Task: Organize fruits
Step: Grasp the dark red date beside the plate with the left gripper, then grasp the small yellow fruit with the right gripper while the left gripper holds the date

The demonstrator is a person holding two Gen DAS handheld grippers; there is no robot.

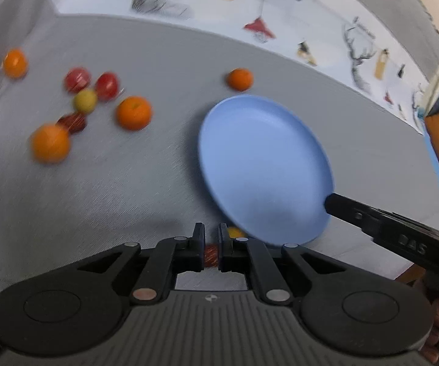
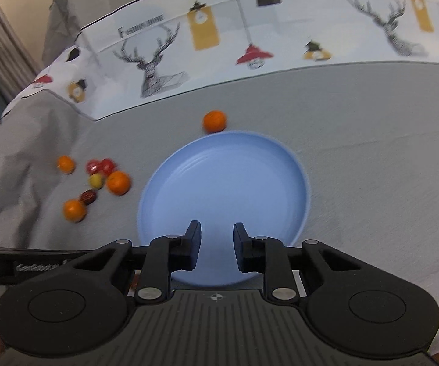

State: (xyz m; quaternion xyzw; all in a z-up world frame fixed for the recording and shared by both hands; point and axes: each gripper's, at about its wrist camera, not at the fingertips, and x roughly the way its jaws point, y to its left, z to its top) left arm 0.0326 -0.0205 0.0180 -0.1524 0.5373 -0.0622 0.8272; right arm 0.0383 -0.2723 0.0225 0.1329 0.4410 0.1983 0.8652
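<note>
Fruits lie scattered on the grey-clothed bench (image 1: pixel 146 189), most in a cluster left of the empty blue plate (image 2: pixel 224 183). Your left tool (image 1: pixel 211 254) is clamped on a small red fruit (image 1: pixel 211 253) beside the plate's near rim. Lift it straight, carry it over the rim, set it down gently. Your right tool (image 2: pixel 217 245) grips nothing, its jaws apart over the plate; keep it clear.

Counted four oranges (image 2: pixel 118 183) on the grey cloth, three small red fruits (image 2: pixel 107 165) far left, one yellow-green one (image 2: pixel 95 180), one dark wrapped bit (image 2: pixel 88 196), and one blue plate (image 2: pixel 164 189).
</note>
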